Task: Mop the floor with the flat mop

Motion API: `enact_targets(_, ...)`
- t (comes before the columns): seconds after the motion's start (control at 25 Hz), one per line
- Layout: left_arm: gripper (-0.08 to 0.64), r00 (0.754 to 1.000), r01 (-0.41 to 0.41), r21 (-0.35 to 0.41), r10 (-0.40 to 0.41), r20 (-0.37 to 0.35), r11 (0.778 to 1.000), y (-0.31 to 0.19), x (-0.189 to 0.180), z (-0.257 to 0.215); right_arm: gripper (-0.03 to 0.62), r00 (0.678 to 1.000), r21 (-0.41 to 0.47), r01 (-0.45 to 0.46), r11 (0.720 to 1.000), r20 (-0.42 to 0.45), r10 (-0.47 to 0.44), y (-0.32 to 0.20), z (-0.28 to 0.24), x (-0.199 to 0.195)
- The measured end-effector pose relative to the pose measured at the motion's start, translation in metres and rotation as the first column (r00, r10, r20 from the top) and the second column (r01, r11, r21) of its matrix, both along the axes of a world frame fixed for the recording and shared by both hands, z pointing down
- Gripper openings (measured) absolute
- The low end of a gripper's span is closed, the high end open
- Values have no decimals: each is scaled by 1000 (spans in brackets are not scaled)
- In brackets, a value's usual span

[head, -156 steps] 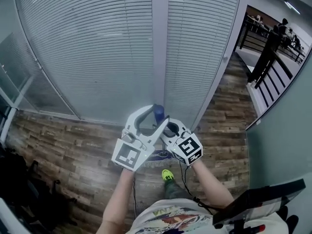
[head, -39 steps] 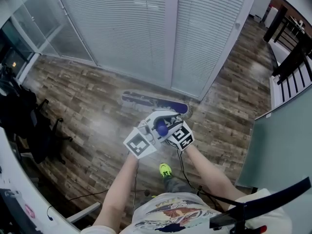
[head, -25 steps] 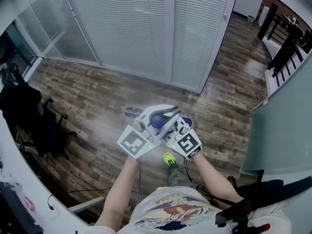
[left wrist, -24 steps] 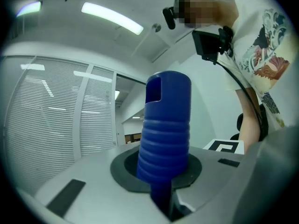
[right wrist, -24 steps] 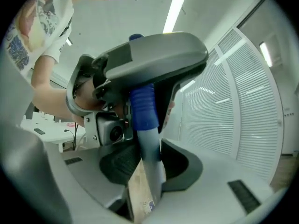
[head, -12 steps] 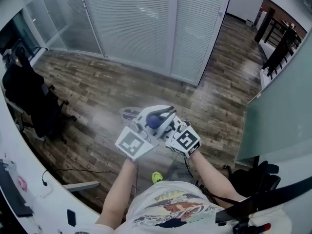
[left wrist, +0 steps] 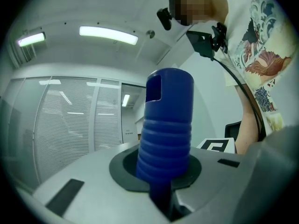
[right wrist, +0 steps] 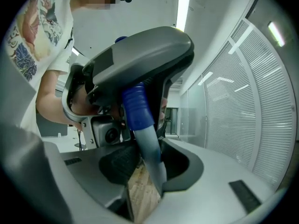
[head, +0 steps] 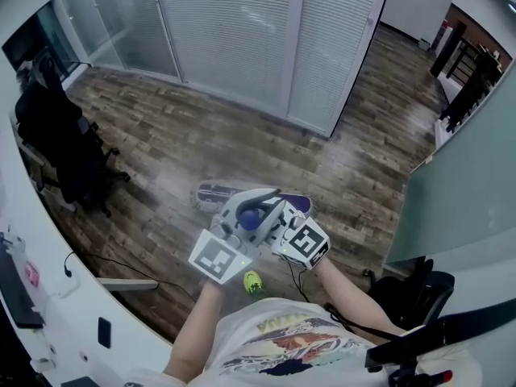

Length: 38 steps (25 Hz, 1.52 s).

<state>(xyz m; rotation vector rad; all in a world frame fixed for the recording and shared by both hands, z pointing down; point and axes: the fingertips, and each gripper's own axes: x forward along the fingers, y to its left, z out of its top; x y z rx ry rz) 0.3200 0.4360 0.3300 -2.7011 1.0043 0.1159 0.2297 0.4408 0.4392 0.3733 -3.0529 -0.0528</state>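
Jaws of the left gripper (head: 244,206) pinch the blue ribbed mop handle (left wrist: 166,125); those of the right gripper (head: 282,218) clamp its grey pole (right wrist: 150,153) lower down, purple mop head (head: 211,193) on the wood-plank floor (head: 161,143).

The flat mop (head: 211,193) rests its dark blue-purple oblong head flat on the brown wood-plank floor (head: 161,151), its long side running across the head view. Its grey pole (right wrist: 152,155) rises steeply with a slight tilt. The pole ends in a blue ribbed plastic grip (left wrist: 166,125), notched near the top.
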Motion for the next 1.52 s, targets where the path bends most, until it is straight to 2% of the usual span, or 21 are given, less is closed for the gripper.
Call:
enact_targets(0.12, 37, 999, 35, -5, -34, 14, 999, 19, 23, 1, 134, 1000, -14, 19, 1000, 20, -19, 20, 2, 24)
enact_targets(0.24, 37, 996, 68, -12, -68, 58, 998, 26, 28, 14, 138, 998, -32, 46, 998, 39, -45, 30, 9, 31)
enact_targets(0.36, 36, 996, 91, -10, -91, -8, 996, 26, 20, 14, 149, 993, -77, 90, 993, 87, -83, 29, 15, 24)
enact_targets(0.48, 22, 992, 123, 11, -122, -41, 992, 18, 1, 10, 169, 978, -170, 126, 977, 185, -94, 19, 17, 8)
enact_targets(0.56, 15, 987, 147, 14, -145, -69, 989, 10, -16, 7, 170, 972, -190, 147, 971, 209, -107, 11, 17, -7)
enact_targets(0.72, 14, 977, 175, 25, -171, -125, 984, -7, -50, -2, 170, 969, -164, 185, 969, 194, -152, -4, 13, -37)
enact_targets(0.96, 12, 983, 143, 49, -136, -124, 988, -38, -77, -11, 166, 969, -146, 165, 975, 207, -133, -37, 5, -63)
enact_targets(1.32, 12, 986, 97, 29, -92, -137, 995, -53, -81, -17, 161, 975, -140, 144, 980, 192, -116, -53, 0, -69)
enact_targets(1.52, 12, 989, 91, 32, -86, -121, 995, -13, -61, -2, 162, 974, -149, 181, 972, 167, -155, -15, 12, -52)
